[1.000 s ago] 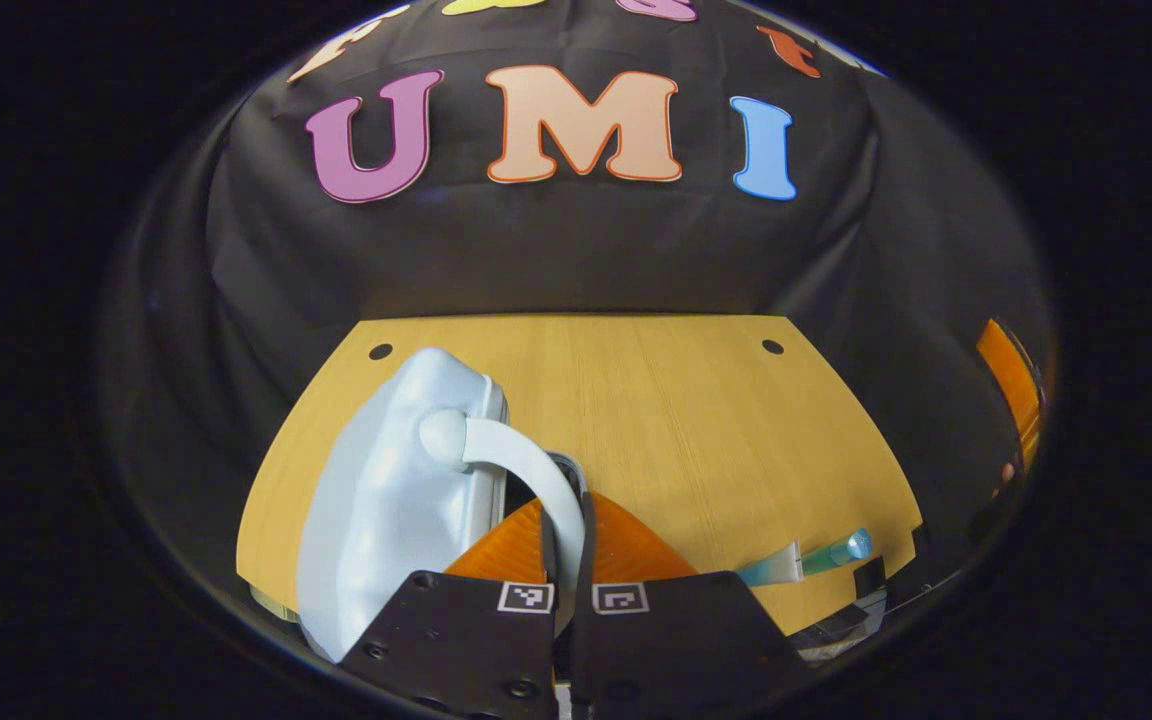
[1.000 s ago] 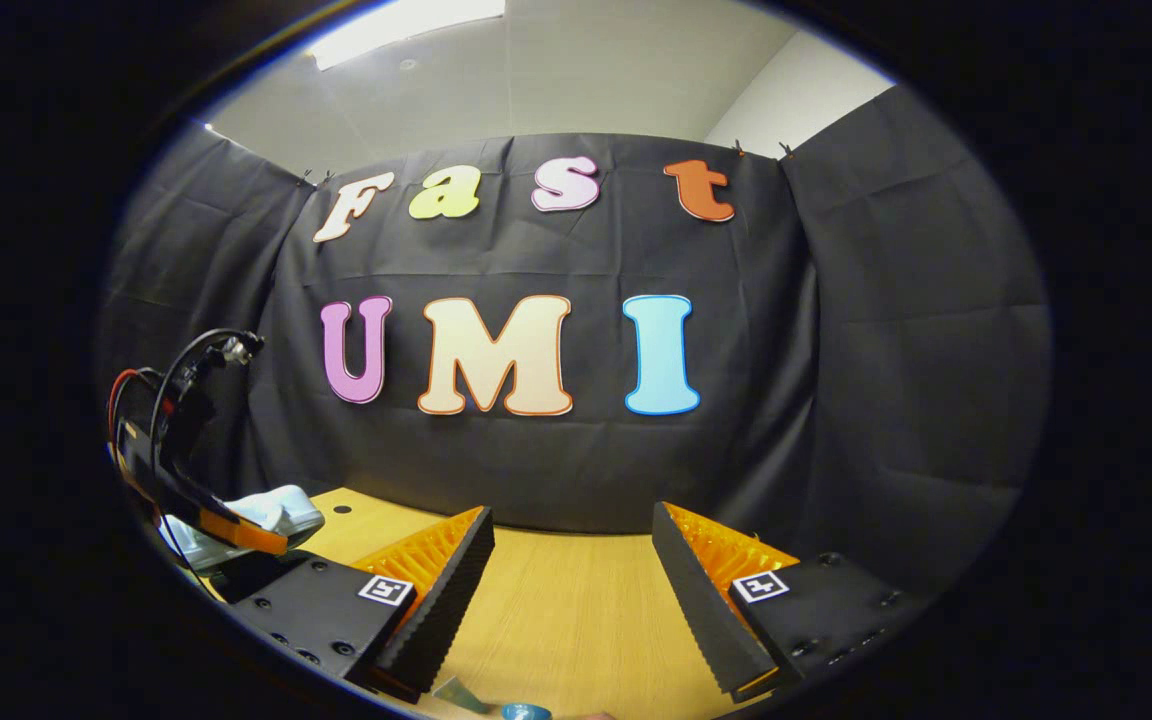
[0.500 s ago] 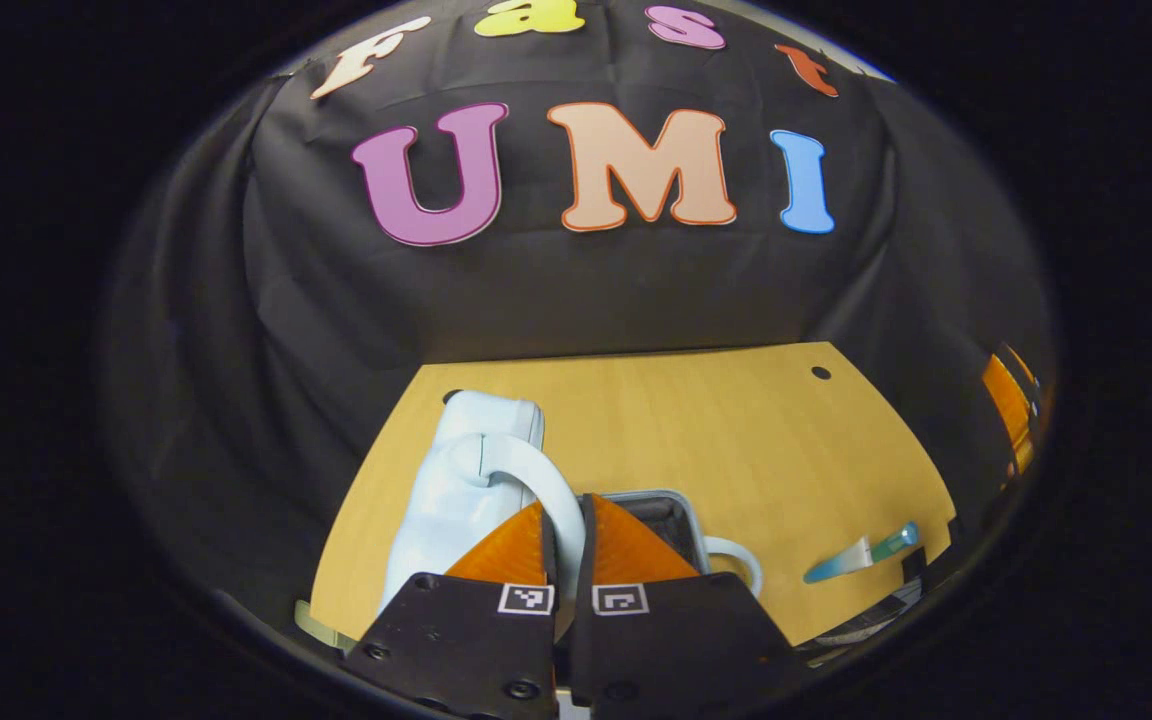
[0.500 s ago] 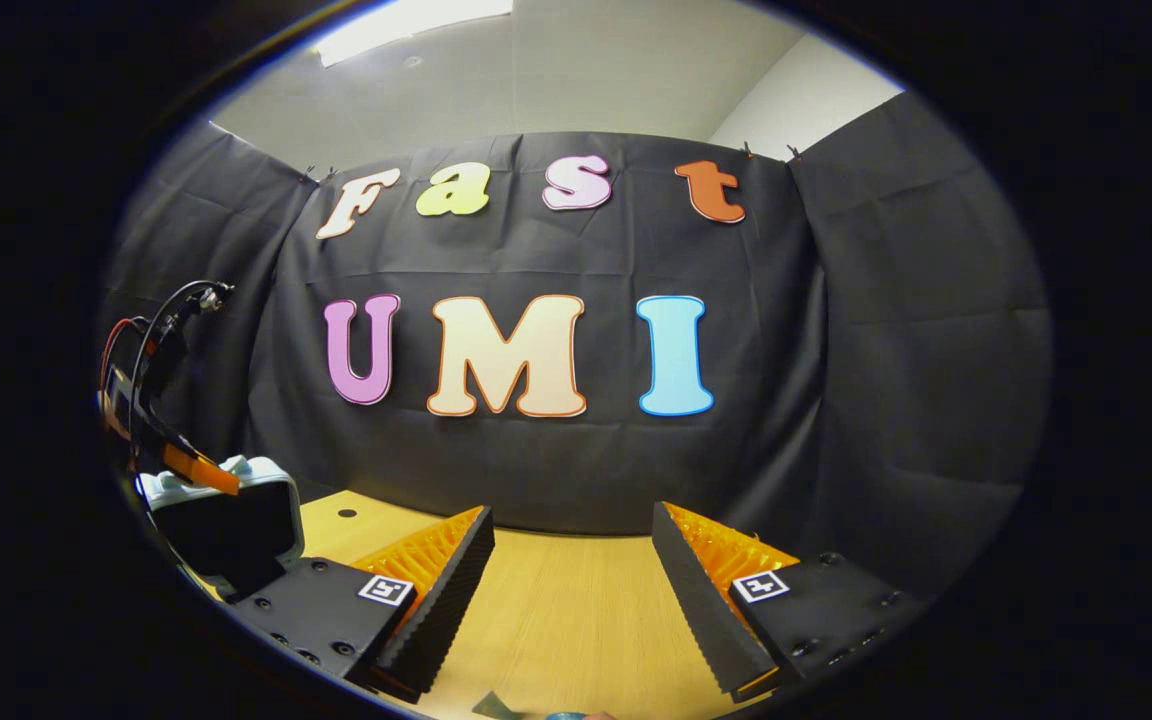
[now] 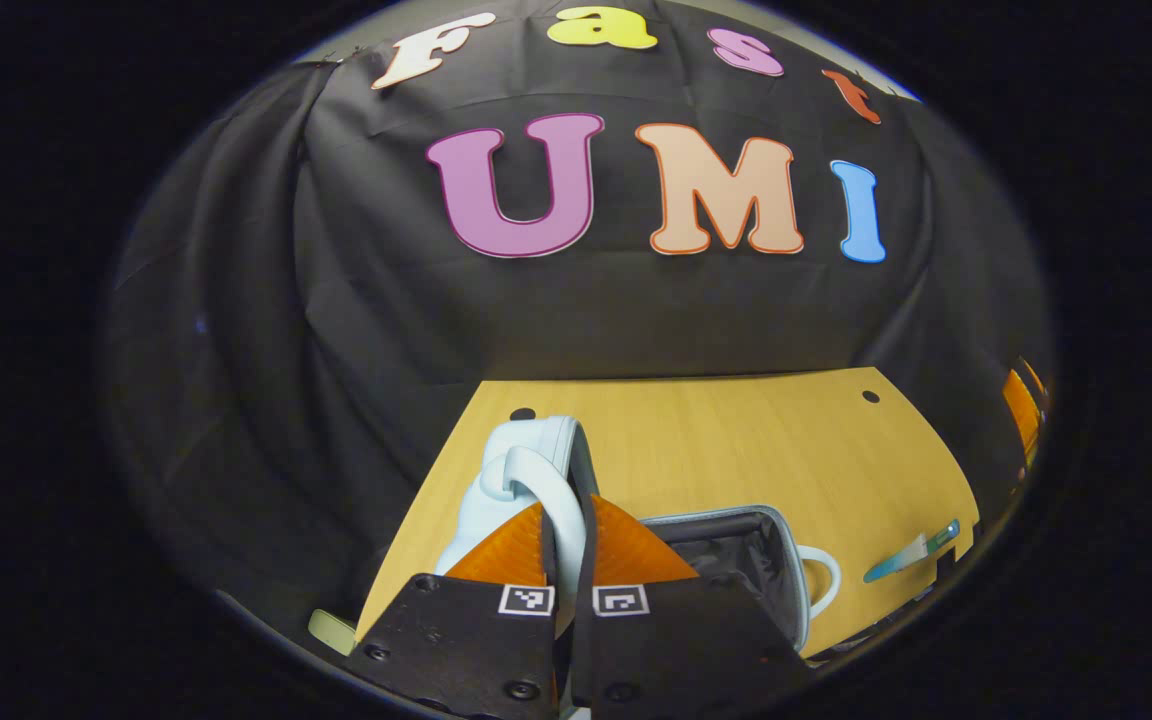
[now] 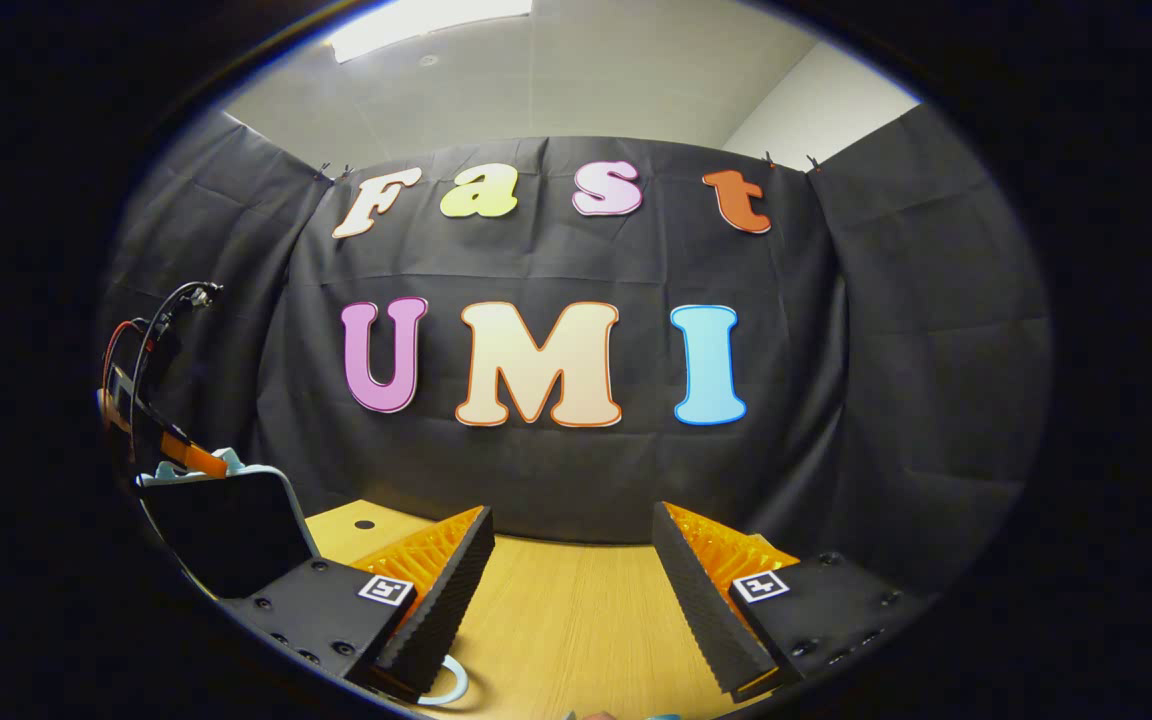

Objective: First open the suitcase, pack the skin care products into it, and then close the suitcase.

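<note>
At the bottom centre of the left gripper view, the left tongs [image 5: 568,530] pinch the pale handle [image 5: 548,478] of the raised lid [image 5: 526,462], with the suitcase's [image 5: 736,560] dark open shell just right of them and a tube [image 5: 911,548] on the worktop [image 5: 736,450] at lower right. In the right gripper view the right tongs [image 6: 572,560] are spread over bare worktop, and the lid stands at far left.

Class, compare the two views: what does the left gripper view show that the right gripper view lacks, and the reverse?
Left gripper view: the tube, the suitcase base with its dark lining, the lid handle pinched in the left gripper. Right gripper view: ceiling light, the open right gripper. Both: table, raised lid.
</note>
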Motion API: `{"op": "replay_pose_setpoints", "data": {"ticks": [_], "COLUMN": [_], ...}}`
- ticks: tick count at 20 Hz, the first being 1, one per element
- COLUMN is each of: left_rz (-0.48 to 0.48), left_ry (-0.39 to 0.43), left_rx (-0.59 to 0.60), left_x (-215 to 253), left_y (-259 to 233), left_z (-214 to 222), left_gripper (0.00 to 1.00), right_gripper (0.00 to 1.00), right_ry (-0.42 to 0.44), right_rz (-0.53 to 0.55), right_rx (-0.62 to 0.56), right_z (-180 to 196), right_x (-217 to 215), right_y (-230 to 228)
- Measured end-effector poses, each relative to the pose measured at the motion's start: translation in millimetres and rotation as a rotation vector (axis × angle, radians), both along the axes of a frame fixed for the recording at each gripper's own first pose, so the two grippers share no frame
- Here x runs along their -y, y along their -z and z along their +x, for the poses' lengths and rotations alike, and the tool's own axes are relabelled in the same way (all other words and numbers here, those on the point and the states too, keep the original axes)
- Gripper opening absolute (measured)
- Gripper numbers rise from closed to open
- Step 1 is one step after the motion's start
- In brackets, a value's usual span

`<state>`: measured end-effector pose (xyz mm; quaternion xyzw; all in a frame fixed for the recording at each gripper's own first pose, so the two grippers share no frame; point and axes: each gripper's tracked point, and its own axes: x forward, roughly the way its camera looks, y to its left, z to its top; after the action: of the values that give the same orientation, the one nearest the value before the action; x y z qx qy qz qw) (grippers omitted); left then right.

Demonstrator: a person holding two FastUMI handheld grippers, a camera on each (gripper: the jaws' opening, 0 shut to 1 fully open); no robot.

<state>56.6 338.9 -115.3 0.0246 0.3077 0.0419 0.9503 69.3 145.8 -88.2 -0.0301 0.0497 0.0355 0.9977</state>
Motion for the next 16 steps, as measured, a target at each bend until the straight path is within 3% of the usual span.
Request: {"op": "replay_pose_setpoints", "data": {"ticks": [8,16], "left_rz": [-0.022,-0.017], "left_ry": [-0.090,-0.195], "left_rx": [-0.019,-0.076], "left_x": [-83,-147], "left_y": [21,62], "left_z": [-7,-16], "left_gripper": [0.02,0.00], "right_gripper": [1.00,0.99], "right_ry": [-0.010,-0.005], "right_rz": [-0.025,-0.048], "right_rx": [0.030,0.016], "right_z": [-1,0], "right_x": [-43,-52], "right_y": [-7,-1]}}
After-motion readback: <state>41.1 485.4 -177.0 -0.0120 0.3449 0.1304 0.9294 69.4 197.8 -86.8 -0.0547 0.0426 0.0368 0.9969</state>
